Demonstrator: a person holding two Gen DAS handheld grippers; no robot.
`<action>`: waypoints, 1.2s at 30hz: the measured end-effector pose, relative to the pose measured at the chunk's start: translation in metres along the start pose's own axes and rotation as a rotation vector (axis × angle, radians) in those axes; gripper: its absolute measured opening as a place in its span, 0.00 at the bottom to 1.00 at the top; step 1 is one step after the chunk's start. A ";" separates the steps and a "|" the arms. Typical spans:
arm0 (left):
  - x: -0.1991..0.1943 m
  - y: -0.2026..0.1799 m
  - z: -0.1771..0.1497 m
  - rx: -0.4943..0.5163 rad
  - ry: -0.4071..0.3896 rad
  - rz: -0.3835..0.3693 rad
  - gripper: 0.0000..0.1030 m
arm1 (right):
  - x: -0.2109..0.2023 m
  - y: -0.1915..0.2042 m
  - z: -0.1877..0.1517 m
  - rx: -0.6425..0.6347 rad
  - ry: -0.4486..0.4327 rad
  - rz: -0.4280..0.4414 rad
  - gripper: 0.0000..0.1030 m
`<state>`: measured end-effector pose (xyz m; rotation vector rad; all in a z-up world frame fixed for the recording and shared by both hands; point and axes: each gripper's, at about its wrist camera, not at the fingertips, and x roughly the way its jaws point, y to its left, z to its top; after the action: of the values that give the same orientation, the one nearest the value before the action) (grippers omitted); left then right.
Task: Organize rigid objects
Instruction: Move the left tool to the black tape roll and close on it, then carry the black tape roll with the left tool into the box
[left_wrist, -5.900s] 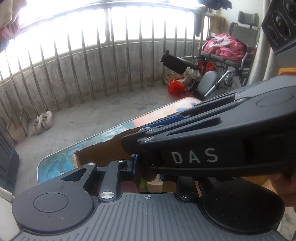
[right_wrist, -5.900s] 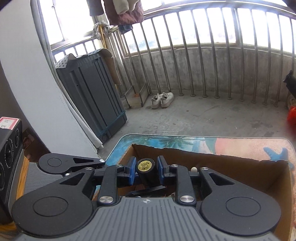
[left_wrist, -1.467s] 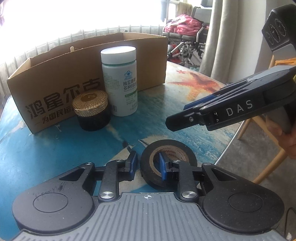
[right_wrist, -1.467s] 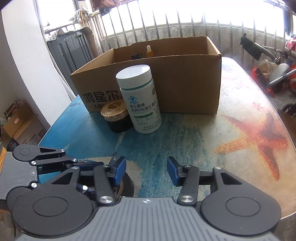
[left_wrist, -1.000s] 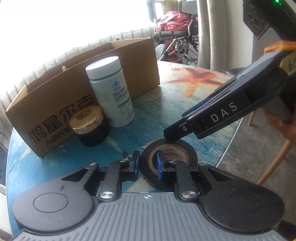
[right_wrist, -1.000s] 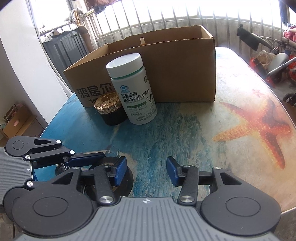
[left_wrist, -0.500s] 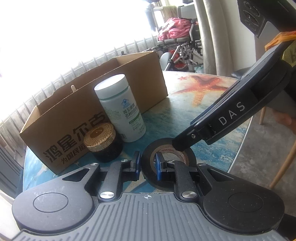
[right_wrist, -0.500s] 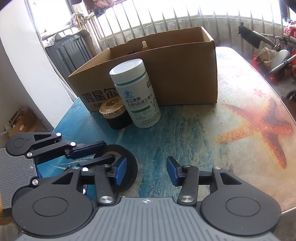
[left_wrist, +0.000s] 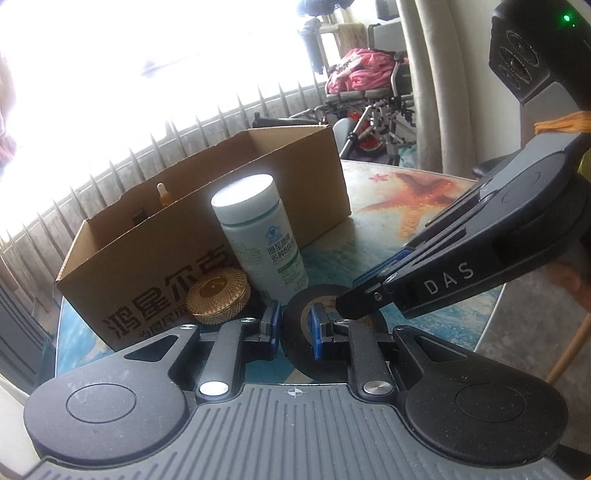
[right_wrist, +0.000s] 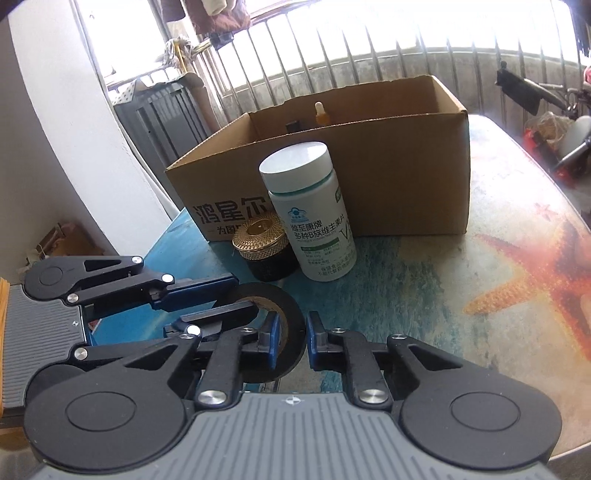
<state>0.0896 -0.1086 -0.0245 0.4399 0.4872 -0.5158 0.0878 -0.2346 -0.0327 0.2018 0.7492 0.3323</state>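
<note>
While the left gripper clamps the black tape roll's wall, the right gripper has just closed on its opposite side.

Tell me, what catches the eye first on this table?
Probably the black tape roll nearest the cameras, pinched through its wall from two sides by the left gripper and the right gripper, whose jaws have just closed. Behind it a white vitamin bottle and a gold-lidded black jar stand against an open cardboard box on the starfish-printed table.
</note>
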 end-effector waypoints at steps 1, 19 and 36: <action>0.001 0.002 0.000 -0.010 0.002 -0.004 0.15 | 0.002 0.002 0.001 -0.008 0.003 -0.009 0.16; -0.032 0.014 0.043 0.121 -0.181 0.106 0.15 | -0.037 0.023 0.027 -0.109 -0.257 -0.028 0.16; 0.061 0.112 0.136 0.076 -0.064 0.034 0.16 | 0.013 -0.006 0.171 -0.115 -0.247 -0.066 0.16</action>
<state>0.2431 -0.1115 0.0821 0.5016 0.3985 -0.5151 0.2165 -0.2457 0.0801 0.1063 0.4903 0.2808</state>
